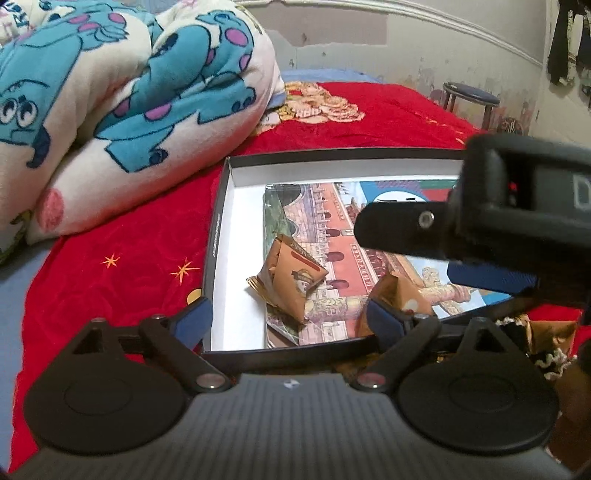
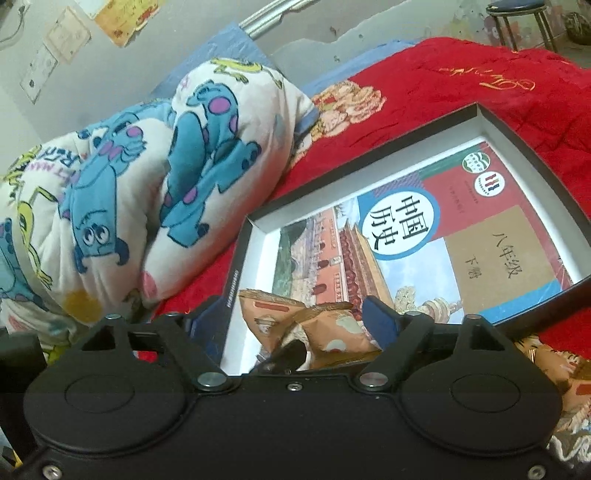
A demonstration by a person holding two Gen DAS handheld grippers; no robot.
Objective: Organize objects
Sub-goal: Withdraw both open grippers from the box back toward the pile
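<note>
Crinkly foil snack packets [image 1: 291,282] lie between both spread claws [image 1: 291,325], seemingly ungripped.

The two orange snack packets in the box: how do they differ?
The far packet lies wholly in view on the textbook, puffed into a pyramid; the near packet is partly hidden behind the left gripper finger. The far one shows a printed figure; the near one's print is unclear. Both are orange-brown wrappers inside the box.

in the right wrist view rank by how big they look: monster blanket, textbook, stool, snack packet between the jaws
1. monster blanket
2. textbook
3. snack packet, though nearness to the camera enlarges it
4. stool, far off and cut by the frame
</note>
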